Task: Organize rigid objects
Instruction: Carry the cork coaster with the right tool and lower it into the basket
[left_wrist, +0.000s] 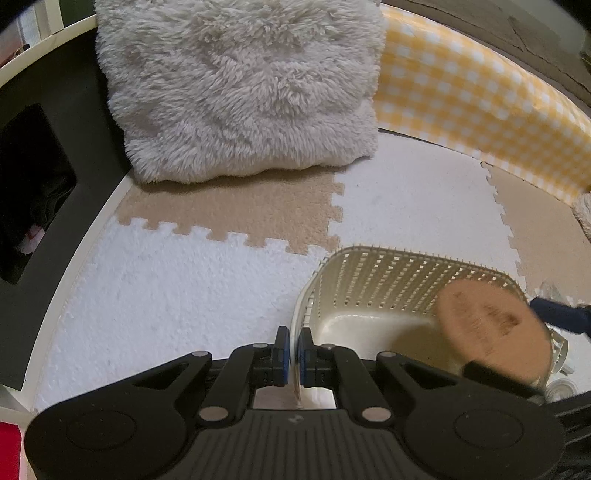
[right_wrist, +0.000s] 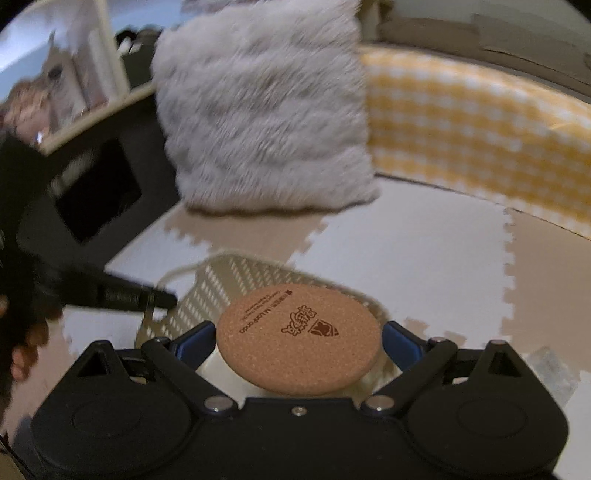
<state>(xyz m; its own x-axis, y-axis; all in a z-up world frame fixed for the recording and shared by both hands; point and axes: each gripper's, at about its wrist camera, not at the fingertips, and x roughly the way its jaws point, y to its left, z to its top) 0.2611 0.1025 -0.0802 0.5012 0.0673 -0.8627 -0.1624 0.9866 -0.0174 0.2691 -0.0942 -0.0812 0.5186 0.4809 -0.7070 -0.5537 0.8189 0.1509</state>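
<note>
Over basket (right_wrist: 236, 280): right tongs (right_wrist: 298, 341) clamp cork coaster (right_wrist: 298, 341); left tongs (left_wrist: 294, 341) pinch rim.

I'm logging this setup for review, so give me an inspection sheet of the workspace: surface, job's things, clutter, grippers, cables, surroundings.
Surface: floor mat of interlocking beige and white tiles.
Job's things: cream perforated basket on the mat, floor bare where visible; round cork coaster with a printed logo, held above the basket.
Clutter: clear, glassy items right of the basket, too blurred to identify.
Grippers: left gripper shut on the basket rim; right gripper shut on the coaster's edges.
Cables: nothing seen.
Surroundings: fluffy pillow, yellow checked cushion, dark cabinet.
</note>
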